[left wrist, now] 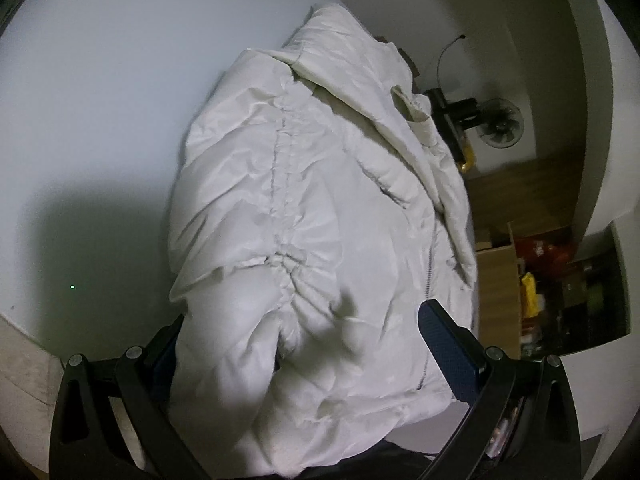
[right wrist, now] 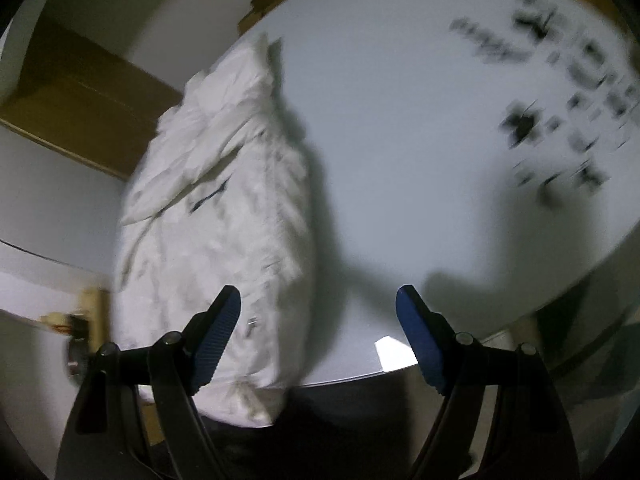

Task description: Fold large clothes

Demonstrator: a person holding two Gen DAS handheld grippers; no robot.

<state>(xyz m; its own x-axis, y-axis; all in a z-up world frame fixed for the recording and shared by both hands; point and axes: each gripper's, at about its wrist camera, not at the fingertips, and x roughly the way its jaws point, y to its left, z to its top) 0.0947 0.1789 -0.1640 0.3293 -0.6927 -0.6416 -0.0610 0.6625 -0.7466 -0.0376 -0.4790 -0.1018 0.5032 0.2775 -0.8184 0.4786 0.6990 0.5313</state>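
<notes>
A white puffy jacket (left wrist: 304, 208) lies bunched on a white table (left wrist: 100, 128), close to its right edge. My left gripper (left wrist: 302, 312) straddles the jacket's near end with its jaws wide. The right pad (left wrist: 444, 344) shows clear of the fabric and casts a shadow on it, while the left finger is half hidden behind a puffed fold. In the right wrist view the jacket (right wrist: 216, 216) fills the left side of the table (right wrist: 400, 140). My right gripper (right wrist: 318, 292) hangs open over the near table edge, left fingertip above the jacket, with nothing between its pads.
Blurred dark markings (right wrist: 560, 92) cover the table's far right, and a small white slip (right wrist: 394, 354) lies at the near edge. Past the table stand a fan (left wrist: 500, 124), a wooden shelf with coloured items (left wrist: 532, 280) and cardboard boxes (right wrist: 80, 104).
</notes>
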